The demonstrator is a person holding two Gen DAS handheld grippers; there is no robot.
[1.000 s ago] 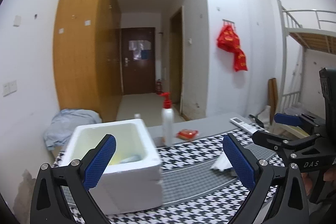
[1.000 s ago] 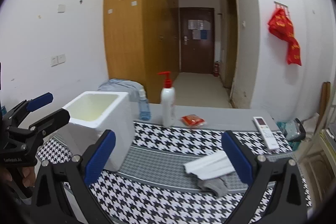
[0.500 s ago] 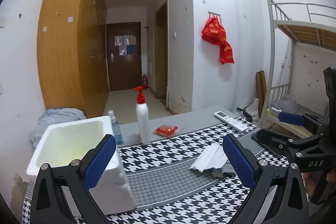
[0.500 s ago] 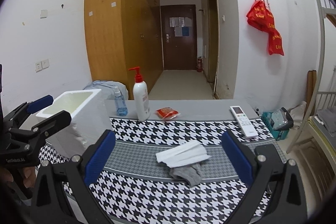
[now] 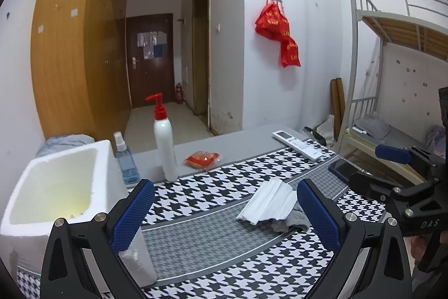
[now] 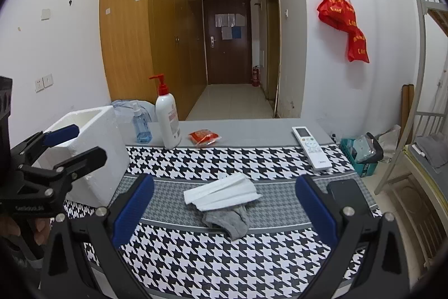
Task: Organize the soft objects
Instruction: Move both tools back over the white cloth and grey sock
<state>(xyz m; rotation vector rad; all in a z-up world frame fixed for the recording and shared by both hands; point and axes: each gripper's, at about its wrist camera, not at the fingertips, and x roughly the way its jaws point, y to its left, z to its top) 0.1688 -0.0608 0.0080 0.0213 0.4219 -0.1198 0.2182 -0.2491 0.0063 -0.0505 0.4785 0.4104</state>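
Above the near edge of the houndstooth tablecloth, the right gripper hangs with its blue pads spread wide and nothing between them, and the left gripper is just as released and empty beside the foam box. Straight ahead of the right gripper lie the soft things: one folded white cloth resting partly on one grey sock, both well apart from the box. To take them cleanly, it looks best to lower the right gripper over the white cloth, pinch across its folds near the middle so it lifts as a bundle and does not fan open, and carry it to the box; the sock could then be gripped at its bunched part. Counted outward: two grippers, two soft items, one foam box, one black phone, one remote control, one red snack packet, one white pump bottle, one small blue spray bottle.
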